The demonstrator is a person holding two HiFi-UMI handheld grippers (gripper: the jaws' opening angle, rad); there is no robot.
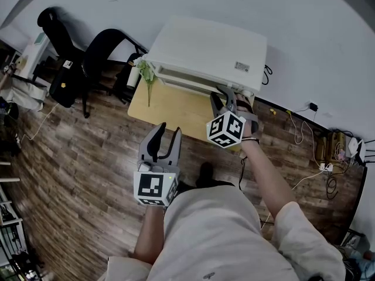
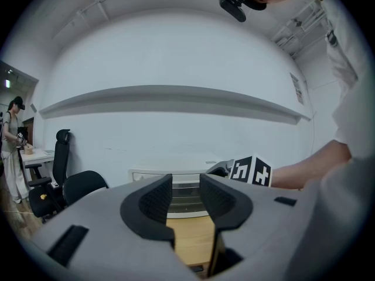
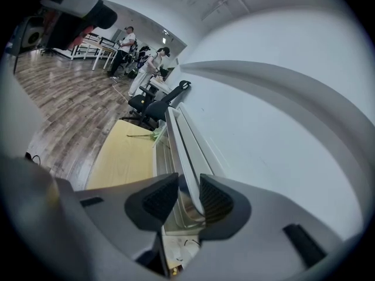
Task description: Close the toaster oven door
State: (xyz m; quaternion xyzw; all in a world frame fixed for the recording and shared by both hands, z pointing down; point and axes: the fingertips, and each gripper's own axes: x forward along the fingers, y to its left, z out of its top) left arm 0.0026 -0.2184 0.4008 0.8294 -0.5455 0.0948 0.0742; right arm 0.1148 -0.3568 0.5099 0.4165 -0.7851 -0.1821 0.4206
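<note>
against the white wall (image 1: 304, 40), a white toaster oven (image 1: 205, 45) sits at the back of a small wooden table (image 1: 170, 107), with its front facing the person. its door stands upright against the front; whether it is fully seated cannot be told. a green sprig (image 1: 147, 78) lies on the tabletop just beside the oven's left corner.

the right gripper (image 1: 225, 98) is at the right end of the oven's front, angled downward. in the right gripper view the long white door handle (image 3: 184, 157) runs straight through between its jaws. the dark ribbed pads (image 3: 161, 198) sit against the bar on either side, so the jaws are closed around the handle at a fairly wide spread. its marker cube (image 1: 225, 129) faces up toward the head camera, and the person's forearm reaches back from it.

the left gripper (image 1: 169, 130) hangs well apart from the oven, above the wood floor (image 1: 76, 157) at the table's near edge, pointing roughly toward the oven front. in the left gripper view its jaws stand apart with nothing between them; only the tabletop and oven front show through the gap.

black office chairs (image 1: 102, 48) stand left of the table, and cables (image 1: 302, 127) trail along the wall at the right.
</note>
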